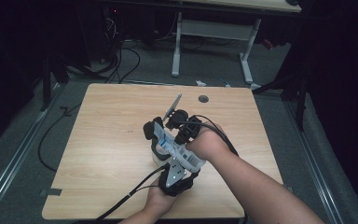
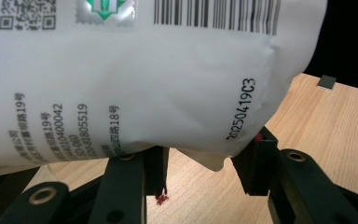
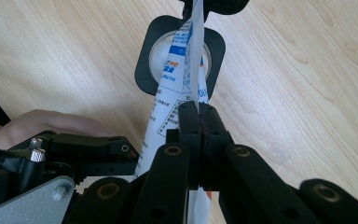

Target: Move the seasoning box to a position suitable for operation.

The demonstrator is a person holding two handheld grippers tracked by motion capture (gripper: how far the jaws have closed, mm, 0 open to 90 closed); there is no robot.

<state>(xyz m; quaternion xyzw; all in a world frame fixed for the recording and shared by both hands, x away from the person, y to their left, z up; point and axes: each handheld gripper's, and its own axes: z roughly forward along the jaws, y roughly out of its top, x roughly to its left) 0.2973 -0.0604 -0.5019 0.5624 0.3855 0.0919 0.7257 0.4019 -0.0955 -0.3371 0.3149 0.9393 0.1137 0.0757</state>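
I find the white printed pouch (image 1: 179,150) held above the desk (image 1: 112,140), roughly midway between its left and right edges and nearer the near edge than the far one. It hangs over a round white cup in a black square holder (image 3: 144,56) that stands on the wood.

Right gripper (image 3: 199,122): jaws pressed together on the pouch's flat seam edge, which runs up between them as a thin sheet. It is clenched on the pouch.

Left gripper (image 2: 205,170): its jaws stand apart with bare wood visible between them, and the pouch's lower corner sags just above and against them. I judge it released, not clamping anything. In the high view, the left gripper sits below the pouch toward the near edge, the right one beyond it.

Handling, as I judge it: the pouch is a soft film pack, creased and bulging, so it will fold and swing rather than hold shape. It looks light. The film is smooth and likely slippery on the body. The sealed seam is the flat, firm part and the sound place to grip; the bulging middle would deform or slide. The far corner near the printed date code (image 2: 242,108) offers a second hold.
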